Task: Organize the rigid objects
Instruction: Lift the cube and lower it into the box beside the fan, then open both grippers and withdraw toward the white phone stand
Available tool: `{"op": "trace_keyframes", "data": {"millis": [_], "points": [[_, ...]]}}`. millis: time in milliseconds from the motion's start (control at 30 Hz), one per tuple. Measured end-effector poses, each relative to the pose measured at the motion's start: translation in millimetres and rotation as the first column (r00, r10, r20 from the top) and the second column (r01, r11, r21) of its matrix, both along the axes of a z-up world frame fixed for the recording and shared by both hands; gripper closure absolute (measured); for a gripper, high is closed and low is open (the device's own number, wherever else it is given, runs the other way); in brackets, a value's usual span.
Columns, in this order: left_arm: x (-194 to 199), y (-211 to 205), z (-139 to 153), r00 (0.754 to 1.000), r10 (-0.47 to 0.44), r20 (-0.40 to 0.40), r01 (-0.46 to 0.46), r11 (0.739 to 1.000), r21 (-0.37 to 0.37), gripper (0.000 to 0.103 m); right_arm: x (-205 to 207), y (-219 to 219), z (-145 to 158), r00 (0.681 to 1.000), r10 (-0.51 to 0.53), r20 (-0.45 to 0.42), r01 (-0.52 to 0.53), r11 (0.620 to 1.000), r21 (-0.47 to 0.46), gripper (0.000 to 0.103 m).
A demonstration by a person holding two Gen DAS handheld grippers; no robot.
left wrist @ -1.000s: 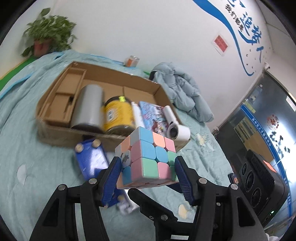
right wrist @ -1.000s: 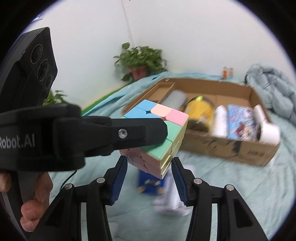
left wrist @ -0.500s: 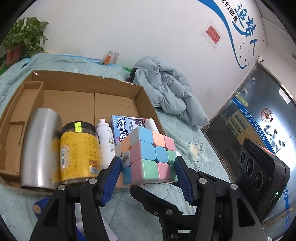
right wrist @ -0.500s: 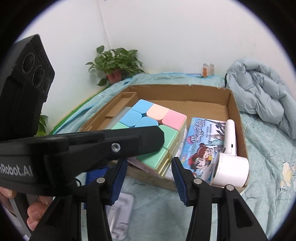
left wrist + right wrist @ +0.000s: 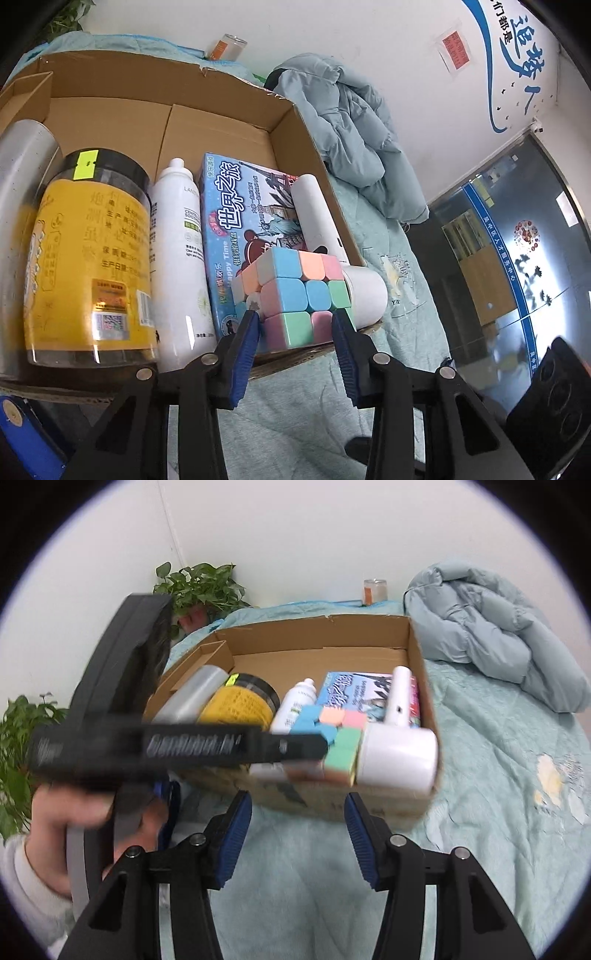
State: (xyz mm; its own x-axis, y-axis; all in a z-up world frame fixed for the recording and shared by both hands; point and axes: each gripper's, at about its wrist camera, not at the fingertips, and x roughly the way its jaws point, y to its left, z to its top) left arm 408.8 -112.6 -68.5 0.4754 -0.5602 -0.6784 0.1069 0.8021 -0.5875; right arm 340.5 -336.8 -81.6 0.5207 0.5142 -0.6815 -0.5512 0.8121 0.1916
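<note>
Between the blue fingers [image 5: 248, 334] of the left gripper [image 5: 295, 328], which have just been closing on it, the pastel puzzle cube [image 5: 295, 295] is hanging over the near right corner of the cardboard box [image 5: 221, 96], above the blue game box [image 5: 243, 229] and beside the white dryer [image 5: 364, 291]; the right gripper [image 5: 297, 834] is trailing behind, open and empty

Setting: office or service-centre room fitted out as a recording space. White wall carries blue painted lettering [image 5: 524, 48] and a red notice [image 5: 453, 48]; glass door [image 5: 517, 236] bears signage. A bed under a teal quilt [image 5: 491, 760] serves as work surface; potted plants [image 5: 201, 585] stand in the corner.
</note>
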Motion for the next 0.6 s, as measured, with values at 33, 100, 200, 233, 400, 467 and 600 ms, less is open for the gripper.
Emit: {"op": "trace_keyframes", "data": {"millis": [33,100,200,233,400,467,600], "points": [[-1,-1,0,1.0,0.0,0.001,0.0,1.0,0.002,0.064,-6,-4,-2,1.0,-0.013,-0.001,0.013,1.0,-0.001,0.051],[-2,-2,0,1.0,-0.003,0.003,0.003,1.0,0.008,0.062,-8,-11,-7,0.999,-0.04,-0.022,0.041,0.999,0.013,0.051],[-8,-2,3,1.0,-0.021,0.003,0.02,0.999,0.036,0.057,-15,-12,-14,0.997,-0.073,-0.03,0.073,0.997,-0.002,0.05],[-14,-2,7,1.0,-0.02,0.024,0.018,0.997,0.069,0.055,-17,-12,-15,0.996,-0.084,-0.023,0.084,0.996,-0.007,0.041],[-85,9,63,0.934,0.018,0.357,-0.15,0.927,0.345,0.001,-39,-16,-6,0.986,-0.152,0.071,0.146,0.986,0.08,0.0],[-112,26,76,0.907,0.025,0.42,-0.194,0.911,0.365,0.0,-40,-12,-7,0.986,-0.155,0.062,0.151,0.986,0.07,0.001],[-144,73,68,0.932,0.119,0.342,-0.253,0.889,0.381,0.0,-44,9,-18,0.992,-0.128,0.023,0.127,0.991,0.037,0.001]]}}
